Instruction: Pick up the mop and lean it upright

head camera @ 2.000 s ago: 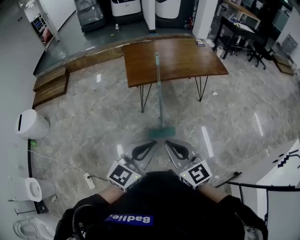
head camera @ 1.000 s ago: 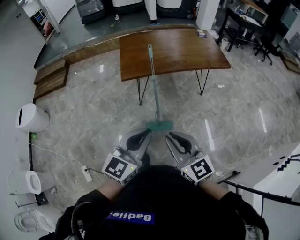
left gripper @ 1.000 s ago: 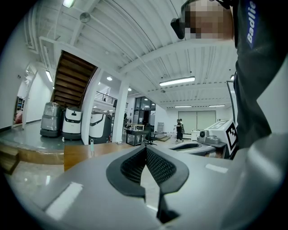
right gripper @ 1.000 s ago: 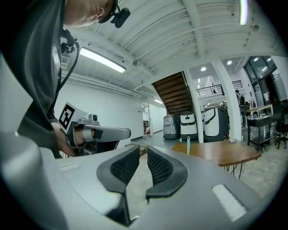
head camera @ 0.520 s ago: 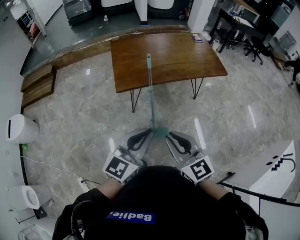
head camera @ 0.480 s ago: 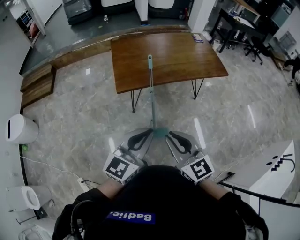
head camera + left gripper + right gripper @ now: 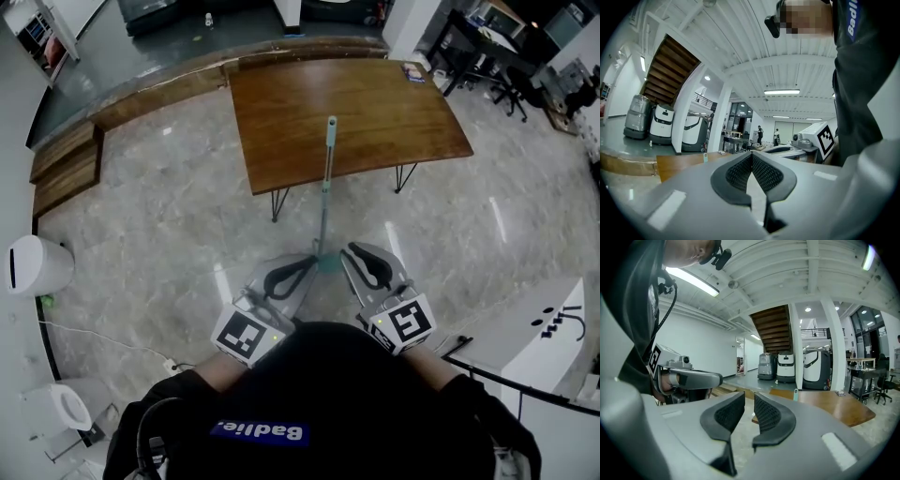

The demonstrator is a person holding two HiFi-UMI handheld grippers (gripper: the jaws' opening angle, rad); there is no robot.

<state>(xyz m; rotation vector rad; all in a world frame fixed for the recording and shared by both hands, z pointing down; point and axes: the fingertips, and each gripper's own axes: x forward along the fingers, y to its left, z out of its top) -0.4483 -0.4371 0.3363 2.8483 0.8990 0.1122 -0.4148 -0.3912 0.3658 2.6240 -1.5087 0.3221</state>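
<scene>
Wide marble floor (image 7: 169, 216), and the big brown table (image 7: 375, 112) sits in the middle of it. That is where the action is. The mop (image 7: 324, 197) is not lying flat: its head rests on the floor just short of the table's near edge, the pole runs up past that edge, and the end pokes above the tabletop. To my eye it is propped against the table. So the leaning looks as good as there, but nobody has hold of the mop, and the pick-up has not begun.

Now the tools. Both are held low and close together in front of the person, one on each side of the mop's foot, near it but not touching. The left gripper (image 7: 751, 155) has its jaws pressed together at the tips, with nothing in them. The right gripper (image 7: 749, 397) shows a narrow slit between its pads, and that is empty too.

The mop itself has a slim, straight pale teal pole. The flat teal head (image 7: 325, 266) is mostly tucked between the two grippers. The small teal cap (image 7: 331, 121) stands out clearly against the brown wood.
</scene>
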